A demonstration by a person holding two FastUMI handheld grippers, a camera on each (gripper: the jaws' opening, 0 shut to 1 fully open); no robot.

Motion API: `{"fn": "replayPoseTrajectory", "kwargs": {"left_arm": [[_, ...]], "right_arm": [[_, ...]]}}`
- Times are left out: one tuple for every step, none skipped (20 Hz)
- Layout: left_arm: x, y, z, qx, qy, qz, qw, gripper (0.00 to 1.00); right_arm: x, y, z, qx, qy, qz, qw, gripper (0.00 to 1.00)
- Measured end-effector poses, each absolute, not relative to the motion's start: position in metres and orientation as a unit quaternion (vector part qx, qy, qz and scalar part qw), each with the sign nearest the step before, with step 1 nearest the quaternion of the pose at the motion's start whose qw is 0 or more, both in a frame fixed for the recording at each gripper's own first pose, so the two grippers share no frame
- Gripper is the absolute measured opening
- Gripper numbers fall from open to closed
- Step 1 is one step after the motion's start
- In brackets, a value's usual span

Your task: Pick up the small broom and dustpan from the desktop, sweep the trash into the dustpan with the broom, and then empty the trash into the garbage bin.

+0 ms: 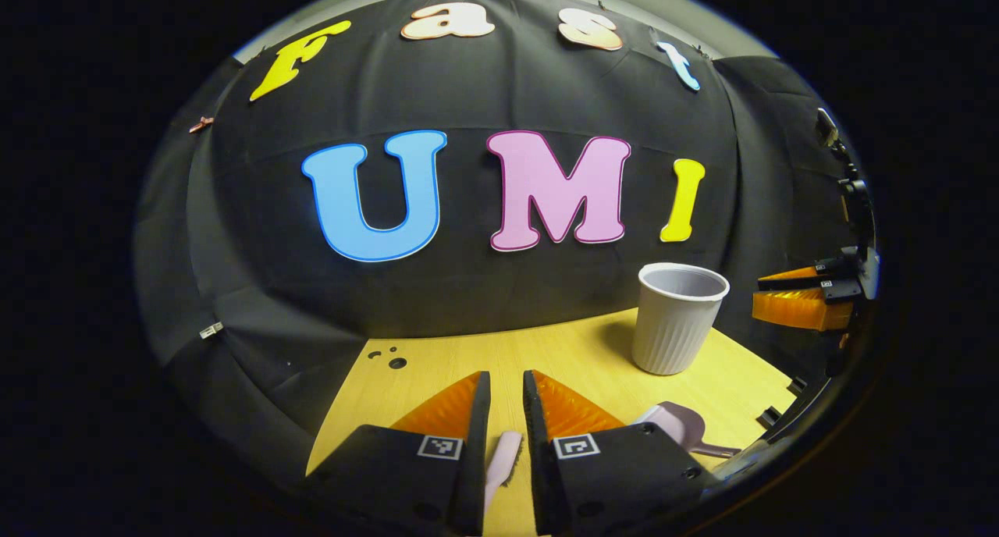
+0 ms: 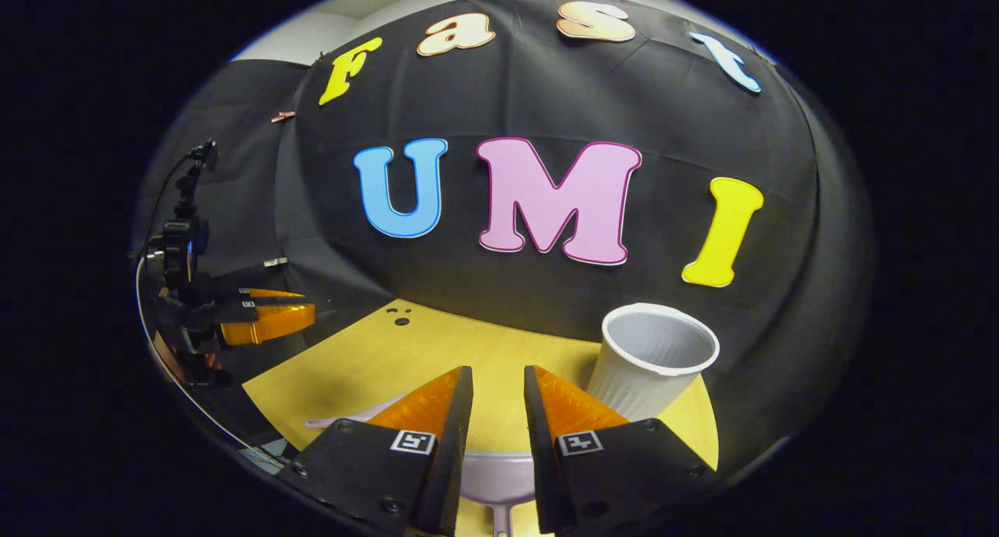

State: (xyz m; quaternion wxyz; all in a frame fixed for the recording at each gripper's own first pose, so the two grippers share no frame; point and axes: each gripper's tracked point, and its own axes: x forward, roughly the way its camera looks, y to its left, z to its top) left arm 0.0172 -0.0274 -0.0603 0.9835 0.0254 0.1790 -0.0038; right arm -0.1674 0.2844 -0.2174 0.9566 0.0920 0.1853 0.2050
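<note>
Both grippers' fingers stand apart: broom (image 1: 503, 453) between left's, dustpan (image 2: 499, 478) between right's.

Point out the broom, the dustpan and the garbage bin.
broom (image 1: 503, 451), left gripper view, on its pink handle between the fingers.
dustpan (image 1: 677, 425), left gripper view, on its pink scoop.
garbage bin (image 2: 636, 392), right gripper view, on its ribbed white wall.

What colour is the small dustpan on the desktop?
Pale pink dustpan, best seen in the left gripper view.
</note>
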Motion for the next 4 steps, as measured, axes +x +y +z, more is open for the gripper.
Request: {"fn": "replayPoseTrajectory", "kwargs": {"left_arm": [[0.016,-0.033,-0.058,0.026,0.179,0.003,0.983,0.28],[0.015,-0.045,-0.051,0.027,0.176,0.010,0.984,0.28],[0.008,-0.022,-0.073,0.029,0.177,0.013,0.984,0.28],[0.006,-0.025,-0.072,0.031,0.180,0.018,0.983,0.28]], "right_arm": [[-0.167,0.282,-0.217,0.092,0.185,0.213,0.955,0.44],[-0.168,0.275,-0.217,0.089,0.180,0.223,0.954,0.42],[-0.169,0.271,-0.216,0.090,0.178,0.229,0.953,0.42],[-0.169,0.270,-0.217,0.090,0.176,0.233,0.952,0.42]]}}
